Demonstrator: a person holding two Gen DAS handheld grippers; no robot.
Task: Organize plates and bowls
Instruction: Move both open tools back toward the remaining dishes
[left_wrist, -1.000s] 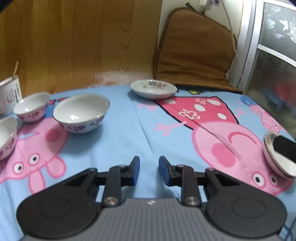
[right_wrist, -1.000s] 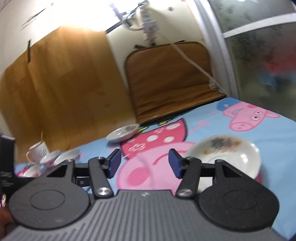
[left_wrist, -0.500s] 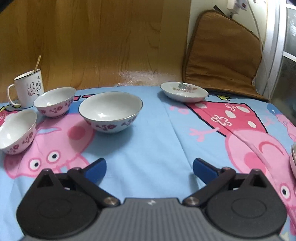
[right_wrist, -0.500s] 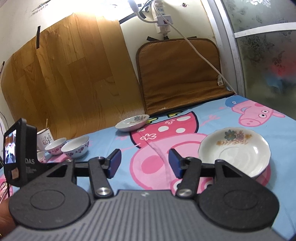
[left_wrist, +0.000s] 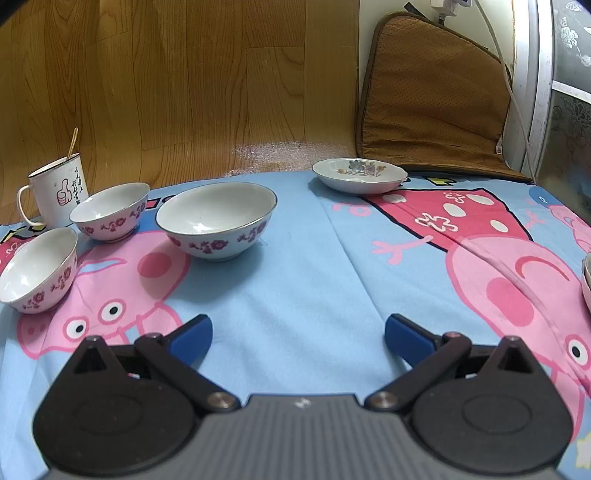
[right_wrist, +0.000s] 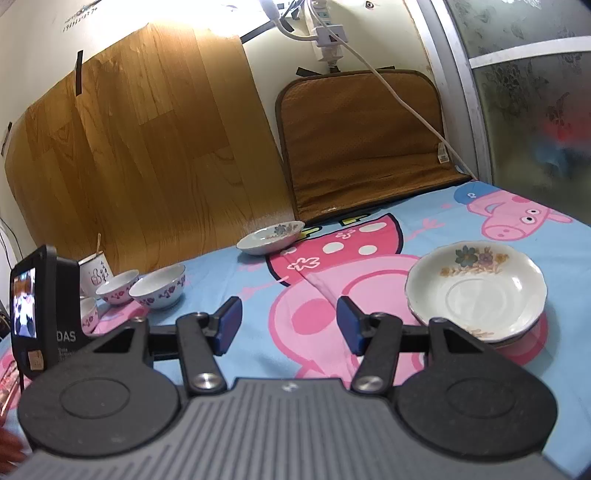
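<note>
Bowls: 3, largest (left_wrist: 217, 225), stand apart on the table (left_wrist: 295, 280). Glazed, rigid, breakable, likely slippery; grip at the rim. Left gripper (left_wrist: 297, 334) fingers wide, empty; right gripper (right_wrist: 288, 325) fingers half-spread, empty.

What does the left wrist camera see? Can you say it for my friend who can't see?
Three flowered bowls sit on a blue cartoon-pig cloth, a mug behind them and a flowered plate farther back. The left gripper is empty, jaws wide open.
</note>
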